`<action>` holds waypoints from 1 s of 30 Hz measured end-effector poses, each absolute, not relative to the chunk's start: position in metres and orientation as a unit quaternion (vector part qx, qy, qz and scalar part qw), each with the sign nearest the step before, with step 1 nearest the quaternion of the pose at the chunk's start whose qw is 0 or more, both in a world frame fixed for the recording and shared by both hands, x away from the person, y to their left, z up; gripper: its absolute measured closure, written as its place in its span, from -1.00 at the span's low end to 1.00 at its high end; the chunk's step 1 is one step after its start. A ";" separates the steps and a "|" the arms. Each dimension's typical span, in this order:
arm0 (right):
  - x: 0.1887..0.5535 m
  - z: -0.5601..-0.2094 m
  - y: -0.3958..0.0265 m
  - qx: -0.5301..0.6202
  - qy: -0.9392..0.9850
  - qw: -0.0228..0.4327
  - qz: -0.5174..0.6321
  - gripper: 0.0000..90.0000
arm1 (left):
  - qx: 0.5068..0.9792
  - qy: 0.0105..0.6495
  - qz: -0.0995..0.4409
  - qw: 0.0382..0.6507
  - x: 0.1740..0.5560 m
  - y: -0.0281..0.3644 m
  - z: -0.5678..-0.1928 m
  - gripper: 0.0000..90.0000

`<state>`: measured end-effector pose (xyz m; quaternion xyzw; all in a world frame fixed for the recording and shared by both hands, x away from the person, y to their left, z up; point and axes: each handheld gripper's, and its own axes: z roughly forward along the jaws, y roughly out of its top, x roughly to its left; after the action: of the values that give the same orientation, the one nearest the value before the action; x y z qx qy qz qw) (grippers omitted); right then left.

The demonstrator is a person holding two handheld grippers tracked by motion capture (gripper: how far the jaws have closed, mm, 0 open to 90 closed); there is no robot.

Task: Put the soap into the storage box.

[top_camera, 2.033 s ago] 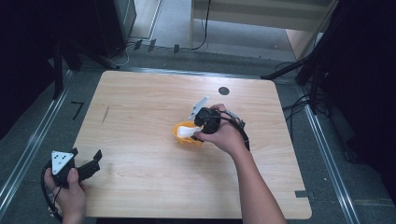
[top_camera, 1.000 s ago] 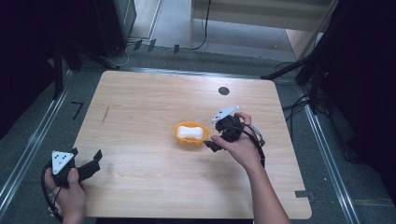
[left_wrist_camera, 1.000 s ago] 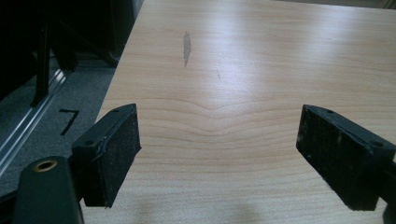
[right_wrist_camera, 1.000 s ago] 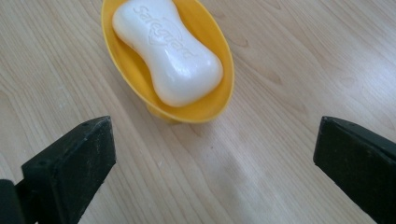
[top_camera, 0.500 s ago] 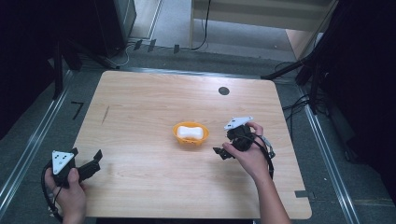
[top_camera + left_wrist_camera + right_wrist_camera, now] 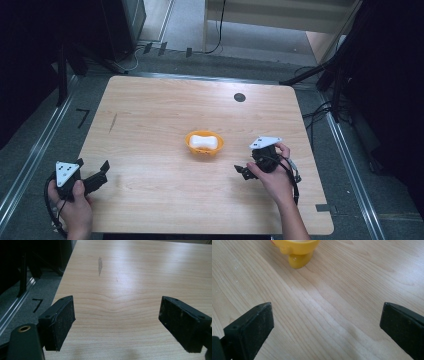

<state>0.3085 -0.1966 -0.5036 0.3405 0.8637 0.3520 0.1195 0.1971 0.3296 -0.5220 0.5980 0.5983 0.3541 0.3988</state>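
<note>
A pale rounded-corner wooden surface [image 6: 150, 125] is bearing a small black round disc [image 6: 239, 97] near its far edge; black cables [image 6: 320, 112] are trailing across the grey floor [image 6: 350, 165].

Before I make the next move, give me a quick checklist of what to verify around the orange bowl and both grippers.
1. Right gripper open, nothing between its jaws: ok.
2. Right gripper clear of the orange bowl: ok, apart from it, to its right.
3. Bowl upright on the wooden table, white piece lying inside: ok.
4. Left gripper open, nothing in it: ok, near the table's front left corner.
5. Whether the white piece sits loose or stuck in the bowl: cannot tell.
</note>
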 end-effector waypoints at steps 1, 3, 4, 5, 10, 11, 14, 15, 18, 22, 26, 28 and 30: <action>0.306 -0.506 -0.200 0.344 0.860 0.122 0.356 -1.00 | 0.598 0.598 0.354 0.399 0.197 0.330 -0.522 -0.69; 0.304 -0.507 -0.201 0.345 0.859 0.121 0.358 -1.00 | 0.598 0.598 0.354 0.399 0.197 0.330 -0.522 -0.69; 0.303 -0.509 -0.203 0.345 0.858 0.122 0.360 -1.00 | 0.598 0.599 0.354 0.398 0.197 0.330 -0.522 -0.69; 0.302 -0.510 -0.204 0.346 0.858 0.123 0.360 -1.00 | 0.598 0.599 0.354 0.399 0.197 0.329 -0.522 -0.69; 0.296 -0.517 -0.213 0.359 0.849 0.125 0.366 -1.00 | 0.597 0.599 0.354 0.399 0.197 0.330 -0.522 -0.69; 0.293 -0.519 -0.217 0.362 0.845 0.128 0.373 -1.00 | 0.597 0.599 0.355 0.400 0.197 0.329 -0.522 -0.69; 0.290 -0.520 -0.221 0.368 0.841 0.128 0.376 -1.00 | 0.596 0.598 0.355 0.400 0.197 0.329 -0.522 -0.69; 0.289 -0.520 -0.224 0.369 0.839 0.131 0.378 -1.00 | 0.596 0.598 0.355 0.400 0.197 0.329 -0.522 -0.69; 0.285 -0.522 -0.232 0.382 0.830 0.133 0.385 -1.00 | 0.596 0.599 0.355 0.399 0.197 0.329 -0.522 -0.69; 0.277 -0.525 -0.245 0.394 0.820 0.141 0.392 -1.00 | 0.596 0.600 0.355 0.400 0.197 0.330 -0.522 -0.69; 0.274 -0.527 -0.253 0.401 0.813 0.142 0.397 -1.00 | 0.596 0.599 0.355 0.399 0.197 0.329 -0.522 -0.69; 0.271 -0.528 -0.257 0.407 0.809 0.142 0.399 -1.00 | 0.596 0.600 0.355 0.400 0.197 0.330 -0.522 -0.69; 0.268 -0.529 -0.262 0.410 0.806 0.144 0.401 -1.00 | 0.596 0.600 0.355 0.399 0.197 0.329 -0.522 -0.69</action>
<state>0.2679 -0.2624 -0.5293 0.4100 0.8065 0.4010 0.1437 0.1968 0.3295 -0.5220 0.5956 0.5997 0.3553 0.3993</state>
